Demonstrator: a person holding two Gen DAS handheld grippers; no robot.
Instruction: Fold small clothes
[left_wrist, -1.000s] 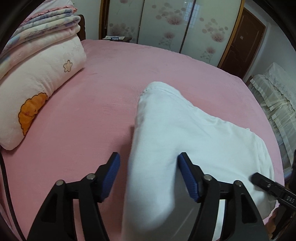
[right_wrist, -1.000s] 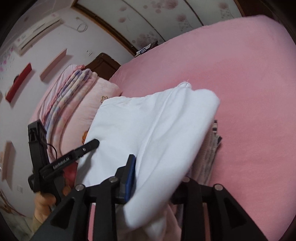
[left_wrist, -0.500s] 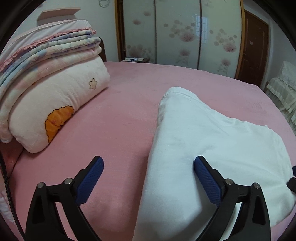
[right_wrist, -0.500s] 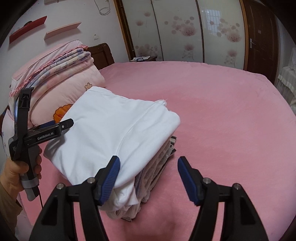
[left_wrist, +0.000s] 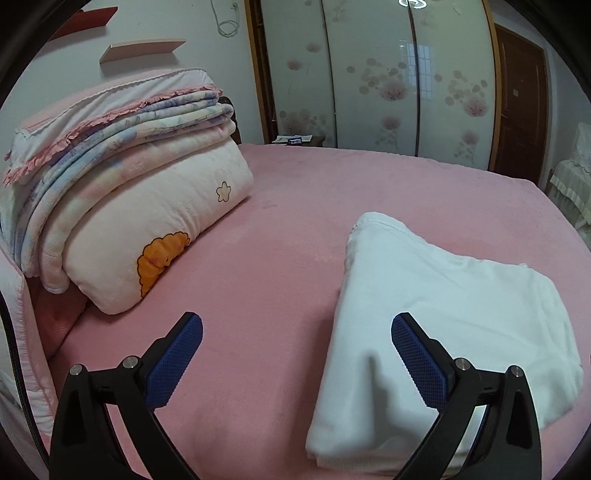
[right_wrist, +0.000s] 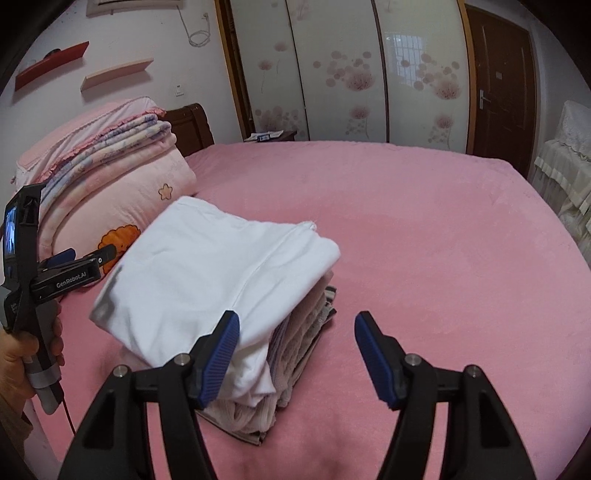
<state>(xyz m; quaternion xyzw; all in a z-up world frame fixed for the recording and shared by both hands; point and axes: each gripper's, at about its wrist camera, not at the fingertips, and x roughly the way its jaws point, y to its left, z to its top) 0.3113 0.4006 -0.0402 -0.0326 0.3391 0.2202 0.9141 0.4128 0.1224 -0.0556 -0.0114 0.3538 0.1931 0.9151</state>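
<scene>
Jaws: left gripper and right gripper have both just been opening and now stand apart, nothing clamped.
Garment: folded white garment lies on top of the stack of folded clothes, near the bed's near edge.
Risk: white fold overhangs the stack; a brushing jaw could drag it open or tip the stack.
Surroundings: folded quilts at the bed's left edge, well apart; nothing blocks.

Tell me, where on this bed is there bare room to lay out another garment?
Most of the pink bed is free: the wide stretch from the clothes stack across to the wardrobe doors and the door side. A narrower bare strip runs between the stack and the folded blankets. It is crowded only at that blanket corner.
</scene>
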